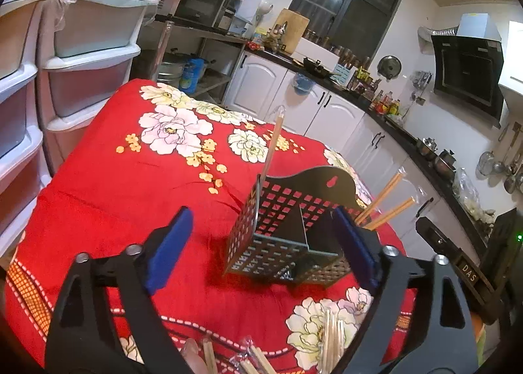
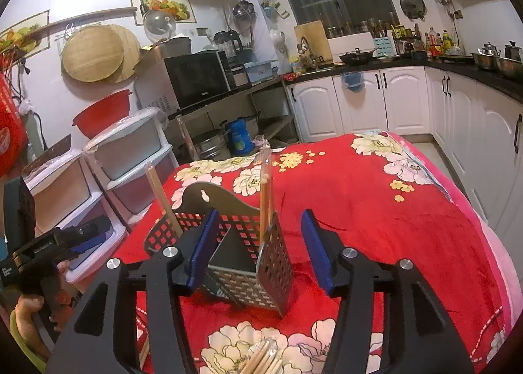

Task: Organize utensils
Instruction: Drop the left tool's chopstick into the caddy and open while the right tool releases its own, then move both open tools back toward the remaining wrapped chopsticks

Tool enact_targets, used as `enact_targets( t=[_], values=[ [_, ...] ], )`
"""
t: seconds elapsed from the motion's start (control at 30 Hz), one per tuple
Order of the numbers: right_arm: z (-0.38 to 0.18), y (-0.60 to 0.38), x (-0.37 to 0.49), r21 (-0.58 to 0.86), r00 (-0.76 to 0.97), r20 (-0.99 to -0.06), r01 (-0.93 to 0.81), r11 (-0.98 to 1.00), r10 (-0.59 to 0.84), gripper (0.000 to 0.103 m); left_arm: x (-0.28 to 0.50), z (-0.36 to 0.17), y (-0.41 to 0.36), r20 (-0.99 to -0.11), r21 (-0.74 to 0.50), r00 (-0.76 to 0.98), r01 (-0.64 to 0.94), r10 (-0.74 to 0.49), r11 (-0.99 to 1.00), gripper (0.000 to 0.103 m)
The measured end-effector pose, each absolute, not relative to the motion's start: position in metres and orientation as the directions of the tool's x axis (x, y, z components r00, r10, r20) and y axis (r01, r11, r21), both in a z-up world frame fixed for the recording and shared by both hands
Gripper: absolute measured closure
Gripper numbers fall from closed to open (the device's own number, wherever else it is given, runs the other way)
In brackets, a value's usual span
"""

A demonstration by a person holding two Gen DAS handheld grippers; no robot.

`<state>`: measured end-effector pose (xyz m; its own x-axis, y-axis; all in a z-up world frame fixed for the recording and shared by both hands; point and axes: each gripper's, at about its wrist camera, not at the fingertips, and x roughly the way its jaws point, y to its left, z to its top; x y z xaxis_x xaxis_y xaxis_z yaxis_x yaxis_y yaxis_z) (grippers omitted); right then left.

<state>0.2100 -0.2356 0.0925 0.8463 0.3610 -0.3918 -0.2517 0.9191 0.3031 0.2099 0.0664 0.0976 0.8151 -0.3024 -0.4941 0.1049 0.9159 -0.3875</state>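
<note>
- The perforated utensil caddy point(image 1: 287, 230) stands mid-table on the red floral cloth point(image 1: 130, 197), wrapped chopsticks point(image 2: 265, 191) upright inside.
- Left gripper point(image 1: 261, 243) gapes wide, empty; right gripper point(image 2: 258, 253) half-spread, empty.
- Next, fetch the loose chopsticks point(image 2: 261, 357) (judgement: grip mid-shaft, lower vertically).

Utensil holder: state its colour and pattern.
Black utensil holder, punched with square holes; clearest in the left wrist view.

Perforated caddy point(image 1: 287, 230) with upright chopsticks point(image 2: 265, 191) blocks centre; red cloth point(image 1: 130, 184) around lies open.
</note>
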Motion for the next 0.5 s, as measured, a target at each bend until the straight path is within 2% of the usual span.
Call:
enact_targets(
  t=[0.13, 0.5],
  values=[
    [0.089, -0.235, 0.205, 0.295, 0.836, -0.405, -0.263, 0.919, 0.369, 0.050, 0.201, 0.095, 0.065, -0.498, -0.385, 0.812, 0.108, -0.305, 0.917, 0.012],
    [0.076, -0.229, 0.192, 0.280, 0.801, -0.452, -0.291, 0.915, 0.393, 0.050, 0.184, 0.081, 0.070, -0.526, -0.388, 0.796, 0.087, -0.298, 0.917, 0.012]
  ],
)
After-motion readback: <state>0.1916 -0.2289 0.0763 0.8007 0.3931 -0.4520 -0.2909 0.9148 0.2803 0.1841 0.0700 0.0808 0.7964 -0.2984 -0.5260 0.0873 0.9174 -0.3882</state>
